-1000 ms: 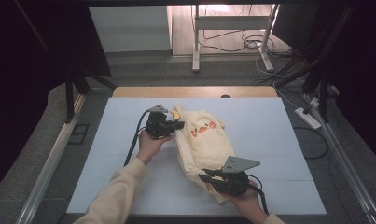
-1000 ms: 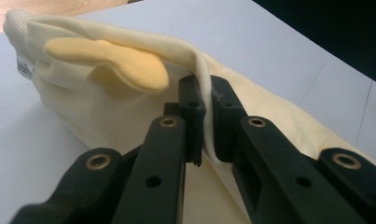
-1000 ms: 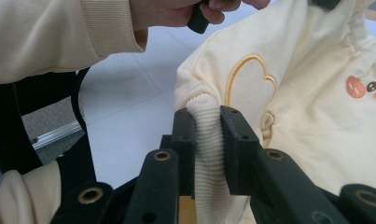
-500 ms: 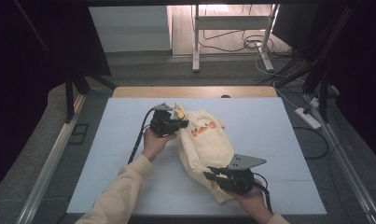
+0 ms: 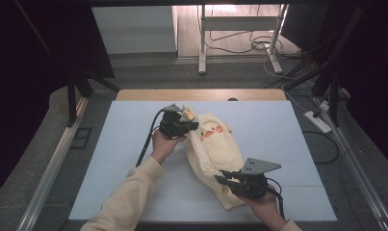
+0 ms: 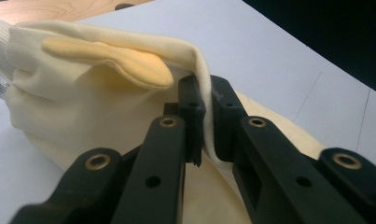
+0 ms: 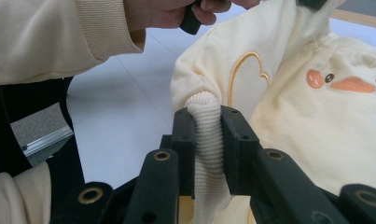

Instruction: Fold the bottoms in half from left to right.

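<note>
High view: fixed above, looking forward and down over the white table (image 5: 288, 139). Left gripper view: riding close behind its jaws, nearly against the pale yellow duck garment (image 6: 87, 107). Right gripper view: likewise close. Shared by all: that garment.

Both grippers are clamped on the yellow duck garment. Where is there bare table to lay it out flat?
Bare table lies right of the garment, up to the right edge, and along the far strip by the wooden border. The left side past the left gripper is bare too. It is crowded near the front edge around the right gripper.
</note>
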A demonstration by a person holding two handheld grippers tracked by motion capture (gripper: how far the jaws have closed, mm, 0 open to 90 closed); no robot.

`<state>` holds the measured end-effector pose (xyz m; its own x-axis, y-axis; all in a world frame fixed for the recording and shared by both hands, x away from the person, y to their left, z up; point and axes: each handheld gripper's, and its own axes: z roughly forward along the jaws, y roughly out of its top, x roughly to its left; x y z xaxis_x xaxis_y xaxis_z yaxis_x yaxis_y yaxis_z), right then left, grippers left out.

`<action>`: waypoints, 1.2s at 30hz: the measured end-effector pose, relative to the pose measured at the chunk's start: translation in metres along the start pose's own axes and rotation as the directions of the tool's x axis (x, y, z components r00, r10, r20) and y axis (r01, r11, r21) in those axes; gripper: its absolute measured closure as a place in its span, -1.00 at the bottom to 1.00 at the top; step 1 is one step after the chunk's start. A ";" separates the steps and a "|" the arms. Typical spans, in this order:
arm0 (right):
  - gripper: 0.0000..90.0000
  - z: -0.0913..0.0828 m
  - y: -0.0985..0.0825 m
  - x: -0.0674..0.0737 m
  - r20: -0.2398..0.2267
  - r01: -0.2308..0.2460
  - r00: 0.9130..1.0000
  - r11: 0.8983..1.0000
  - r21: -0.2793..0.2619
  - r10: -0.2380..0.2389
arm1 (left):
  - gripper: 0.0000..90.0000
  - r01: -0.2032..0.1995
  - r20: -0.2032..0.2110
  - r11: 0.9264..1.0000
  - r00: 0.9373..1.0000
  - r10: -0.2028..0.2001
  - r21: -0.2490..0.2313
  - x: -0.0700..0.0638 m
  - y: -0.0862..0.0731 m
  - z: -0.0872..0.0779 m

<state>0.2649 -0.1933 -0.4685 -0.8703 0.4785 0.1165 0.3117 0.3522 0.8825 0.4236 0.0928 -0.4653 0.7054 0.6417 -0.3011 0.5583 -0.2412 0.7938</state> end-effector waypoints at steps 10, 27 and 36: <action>0.70 -0.005 -0.002 -0.002 0.014 -0.001 1.000 1.000 0.010 0.001 | 0.87 -0.002 0.000 1.000 1.000 0.002 0.010 -0.003 0.004 0.008; 0.71 -0.015 -0.009 -0.005 0.046 -0.018 0.999 1.000 0.026 0.016 | 0.87 -0.009 0.009 1.000 1.000 0.009 0.025 -0.010 0.005 0.022; 0.73 -0.020 -0.013 -0.008 0.061 -0.026 0.998 0.999 0.041 0.023 | 0.87 -0.016 0.012 0.999 1.000 0.016 0.036 -0.014 0.006 0.030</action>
<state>0.2604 -0.2179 -0.4723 -0.8380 0.5347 0.1090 0.3496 0.3726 0.8596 0.4300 0.0605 -0.4722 0.7195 0.6287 -0.2951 0.5623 -0.2779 0.7789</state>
